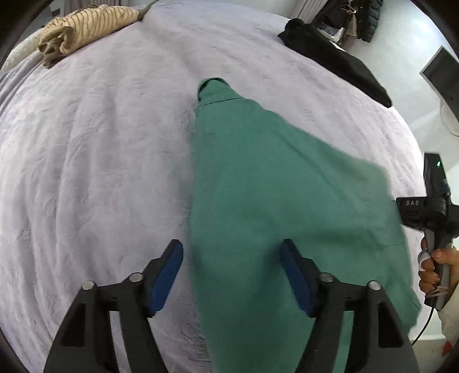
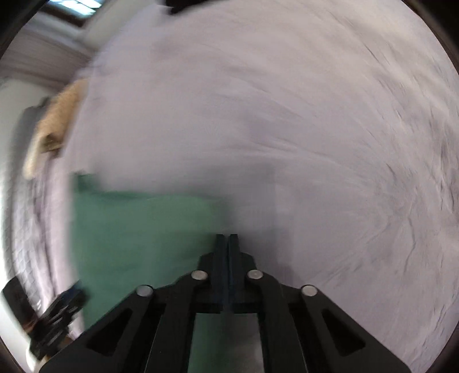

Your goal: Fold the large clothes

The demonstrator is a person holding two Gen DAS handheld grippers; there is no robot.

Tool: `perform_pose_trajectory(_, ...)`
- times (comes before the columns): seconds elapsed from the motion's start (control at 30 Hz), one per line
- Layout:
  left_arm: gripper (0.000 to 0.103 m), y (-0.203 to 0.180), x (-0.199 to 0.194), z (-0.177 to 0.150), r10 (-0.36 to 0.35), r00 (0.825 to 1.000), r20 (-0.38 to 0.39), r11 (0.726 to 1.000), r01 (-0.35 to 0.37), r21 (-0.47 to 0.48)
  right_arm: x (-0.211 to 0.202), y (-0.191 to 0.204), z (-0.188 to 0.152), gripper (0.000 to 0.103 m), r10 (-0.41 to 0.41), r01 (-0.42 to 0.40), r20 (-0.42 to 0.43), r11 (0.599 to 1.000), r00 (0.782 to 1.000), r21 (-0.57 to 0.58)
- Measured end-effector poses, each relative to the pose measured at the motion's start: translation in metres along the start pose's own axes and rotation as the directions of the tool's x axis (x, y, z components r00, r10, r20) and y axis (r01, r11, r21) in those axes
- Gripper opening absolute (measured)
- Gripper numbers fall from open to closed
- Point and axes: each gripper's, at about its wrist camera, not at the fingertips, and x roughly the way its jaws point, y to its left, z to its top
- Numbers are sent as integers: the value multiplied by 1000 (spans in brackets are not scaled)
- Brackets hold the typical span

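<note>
A green garment [image 1: 272, 200] lies folded lengthwise on the lavender bedspread [image 1: 86, 157], narrowing to its collar end at the far side. My left gripper [image 1: 232, 272] hangs over its near part, open. The garment's left edge runs between the blue pads [image 1: 169, 275] without touching them. The right wrist view is blurred. There my right gripper [image 2: 226, 239] is shut, with its tips at the right edge of the green garment [image 2: 137, 235]. The blur hides whether any cloth is pinched. A hand [image 1: 433, 266] grips the right gripper's handle at the right border of the left wrist view.
A tan striped cloth [image 1: 86, 28] is bunched at the far left corner of the bed. A black garment [image 1: 335, 57] lies along the far right edge. Dark clothes [image 1: 358, 17] hang beyond it. A grey panel [image 1: 441, 74] stands off the bed at right.
</note>
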Motion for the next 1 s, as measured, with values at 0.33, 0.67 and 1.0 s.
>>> perform_pose_trajectory(0.33, 72, 8, -67, -41, -23, 995, -93, 991, 35, 129, -81, 11, -39, 2, 35, -34, 22, 999, 999, -37)
perform_pose_trajectory(0.67, 73, 5, -52, -116, 38, 983, -182, 981, -2, 196, -95, 66, -123, 2, 33, -57, -119, 977, 992, -207)
perform_pose_trajectory(1.0, 82, 20, -51, -115, 45, 977, -208, 995, -25, 98, -46, 30, -176, 1, -160, 120, -225, 976, 961, -179)
